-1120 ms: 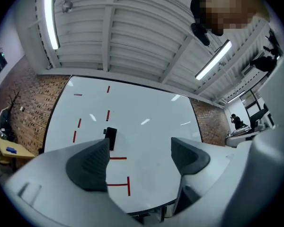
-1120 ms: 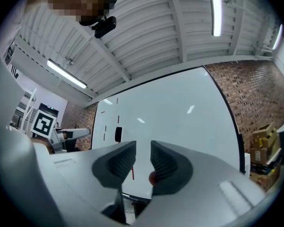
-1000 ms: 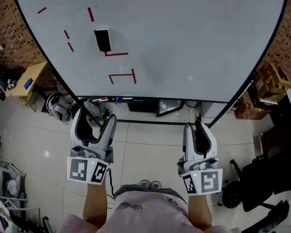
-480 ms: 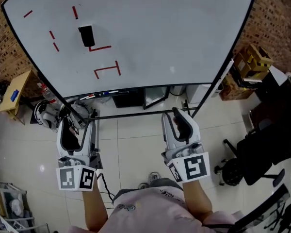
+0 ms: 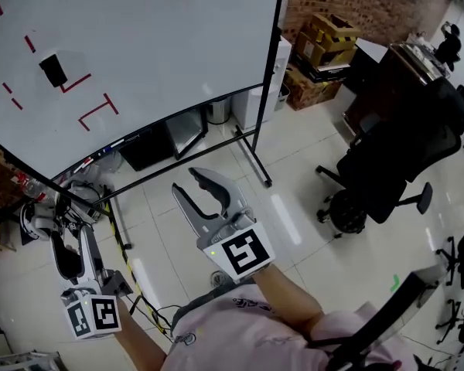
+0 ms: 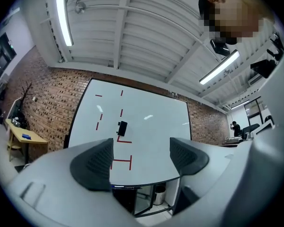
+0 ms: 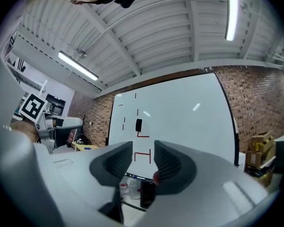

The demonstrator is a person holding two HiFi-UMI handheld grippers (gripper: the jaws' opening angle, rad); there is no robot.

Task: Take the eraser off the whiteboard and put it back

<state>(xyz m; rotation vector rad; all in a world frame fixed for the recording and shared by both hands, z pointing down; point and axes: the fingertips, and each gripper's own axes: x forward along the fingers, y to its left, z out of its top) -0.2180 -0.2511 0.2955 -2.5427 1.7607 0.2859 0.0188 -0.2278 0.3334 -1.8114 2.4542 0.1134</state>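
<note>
Jaws empty: L gripper (image 5: 71,242) wide, just narrowing, R gripper (image 5: 195,187) just parting; eraser (image 5: 52,69) on whiteboard (image 5: 162,45) at 10 o'clock, untouched, whole task left.

The person wore a pale pink shirt (image 5: 240,332). The left gripper (image 5: 68,233) and right gripper (image 5: 186,180) were light grey, with black-and-white marker cubes (image 5: 243,253) and dark ribbed fingers (image 6: 92,162). The left's had just been closing slightly and the right's opening, both empty.

Bright ceiling tubes (image 6: 62,18) glare; fisheye edges darken.
</note>
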